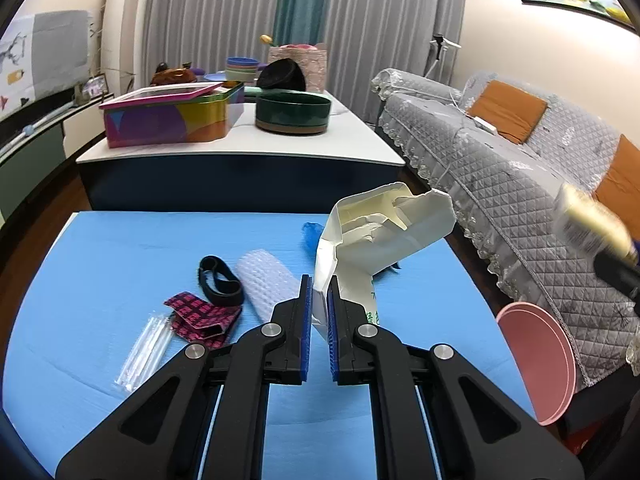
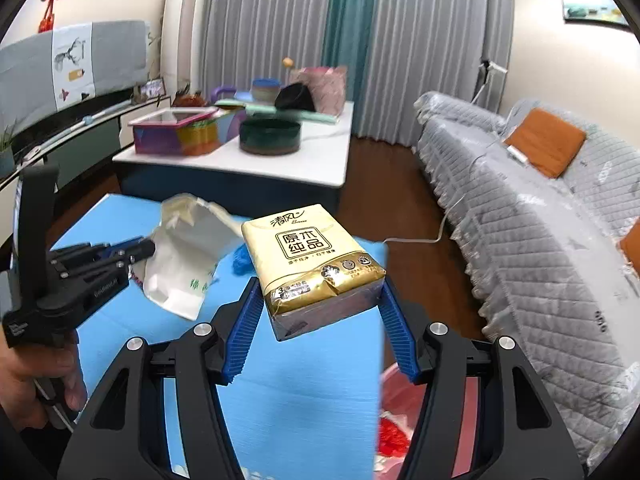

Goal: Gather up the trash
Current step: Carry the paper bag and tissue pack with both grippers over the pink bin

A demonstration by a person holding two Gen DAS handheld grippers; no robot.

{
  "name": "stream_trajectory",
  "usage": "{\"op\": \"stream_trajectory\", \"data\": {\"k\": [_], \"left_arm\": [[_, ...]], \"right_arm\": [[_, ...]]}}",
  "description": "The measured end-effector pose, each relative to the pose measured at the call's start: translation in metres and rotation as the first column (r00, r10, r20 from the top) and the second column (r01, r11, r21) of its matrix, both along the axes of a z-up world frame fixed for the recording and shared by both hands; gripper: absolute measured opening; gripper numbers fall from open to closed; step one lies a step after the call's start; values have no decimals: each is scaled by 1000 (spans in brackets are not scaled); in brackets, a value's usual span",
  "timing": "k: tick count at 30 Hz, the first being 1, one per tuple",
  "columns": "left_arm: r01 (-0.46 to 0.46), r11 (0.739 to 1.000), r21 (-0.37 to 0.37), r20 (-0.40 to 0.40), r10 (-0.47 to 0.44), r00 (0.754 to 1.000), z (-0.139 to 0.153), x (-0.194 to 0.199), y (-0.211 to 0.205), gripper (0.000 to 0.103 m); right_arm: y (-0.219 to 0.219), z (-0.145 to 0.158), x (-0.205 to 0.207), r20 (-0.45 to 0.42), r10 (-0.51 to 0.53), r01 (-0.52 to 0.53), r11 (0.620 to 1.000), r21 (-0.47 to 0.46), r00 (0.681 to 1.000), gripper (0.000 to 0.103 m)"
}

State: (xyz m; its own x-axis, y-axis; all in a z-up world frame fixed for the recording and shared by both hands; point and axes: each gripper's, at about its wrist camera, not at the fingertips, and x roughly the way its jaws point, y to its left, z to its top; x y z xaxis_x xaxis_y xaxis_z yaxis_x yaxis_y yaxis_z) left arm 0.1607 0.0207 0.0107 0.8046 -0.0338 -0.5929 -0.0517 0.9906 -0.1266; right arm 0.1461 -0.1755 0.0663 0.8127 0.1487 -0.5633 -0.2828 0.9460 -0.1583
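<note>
My left gripper (image 1: 319, 300) is shut on a crumpled white paper bag (image 1: 380, 232) and holds it above the blue mat (image 1: 100, 264); the bag also shows in the right wrist view (image 2: 188, 256), with the left gripper (image 2: 136, 252) beside it. My right gripper (image 2: 320, 300) is shut on a yellow tissue pack (image 2: 312, 256), held above the mat's right edge. The pack appears blurred at the right of the left wrist view (image 1: 592, 224). A pink bin (image 1: 536, 360) stands below the mat's right side.
On the mat lie a bubble-wrap roll (image 1: 266, 280), a black band (image 1: 219, 280), a red patterned pouch (image 1: 204, 316), clear straws (image 1: 144, 352) and a blue wad (image 1: 310, 236). A white table (image 1: 248, 136) with boxes stands behind; a grey sofa (image 1: 520, 168) is at right.
</note>
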Motion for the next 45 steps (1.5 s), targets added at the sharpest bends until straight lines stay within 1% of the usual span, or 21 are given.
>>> {"op": "stream_trajectory", "data": {"k": [3,6,7,9,12,16,18,20,21,22,24,26,29,31,32,33,35,39,45], "left_arm": [[17,1000,10,0,-17,1000,0,-1,-9,7],[29,999,22,-3,-29,1000,-1,-2,-19,7],[33,999,25,-4,-33,999,-1,-1,-22,7],[37,999,27,-7,-37,999,-2,-1,-26,7],[45,999,28,-11,-45,999,-3,2,-33,7],[65,997,29,-12,-65,998,-3,6,-47,7],[82,996,30,-12,-82,997,-4,8,-56,7],[97,995,31,-12,-97,995,-4,10,-64,7],[104,994,31,-12,-103,995,-5,10,-68,7],[113,993,31,-12,-112,994,-5,11,-73,7],[124,992,30,-13,-124,992,-6,12,-81,7],[133,991,27,-15,-133,991,-6,13,-87,7],[147,989,19,-16,-147,989,-5,13,-95,7],[171,985,2,-11,-171,985,-4,12,-103,7],[187,982,-5,-8,-187,982,-3,12,-108,7],[199,980,-8,-5,-199,980,-2,11,-112,7],[235,972,-18,6,-235,972,0,8,-126,7],[308,951,-33,9,-308,951,0,5,-156,7],[396,917,-51,-4,-397,918,-5,3,-198,8]], "right_arm": [[-16,-1,-7,20,-31,30,999,25,999,59],[-27,-14,-6,-2,-67,67,997,49,998,59],[-31,-21,-5,-13,-82,83,996,46,997,59],[-34,-26,-5,-16,-94,95,995,31,995,59],[-44,-25,-6,-1,-108,108,994,25,994,59],[-67,-25,-4,-4,-170,170,984,48,985,57],[-80,-24,-2,-12,-207,207,976,67,978,54],[-90,-23,-3,-15,-232,232,970,78,973,49],[-97,-23,-3,-16,-248,248,965,85,969,45],[-102,-23,-3,-17,-256,256,963,89,967,37],[-113,-23,-3,-28,-273,274,956,101,962,27],[-120,-28,-2,-53,-276,280,954,107,960,19],[-133,-36,3,-84,-300,308,945,109,950,17],[-140,-38,4,-100,-311,321,940,112,945,19],[-144,-39,3,-105,-318,329,938,109,942,28],[-146,-39,2,-101,-326,336,936,105,940,44],[-154,-35,-5,-71,-352,358,928,104,933,58],[-168,-28,-15,-44,-376,378,918,119,926,61],[-188,-25,-25,-22,-412,412,904,111,911,63]]}}
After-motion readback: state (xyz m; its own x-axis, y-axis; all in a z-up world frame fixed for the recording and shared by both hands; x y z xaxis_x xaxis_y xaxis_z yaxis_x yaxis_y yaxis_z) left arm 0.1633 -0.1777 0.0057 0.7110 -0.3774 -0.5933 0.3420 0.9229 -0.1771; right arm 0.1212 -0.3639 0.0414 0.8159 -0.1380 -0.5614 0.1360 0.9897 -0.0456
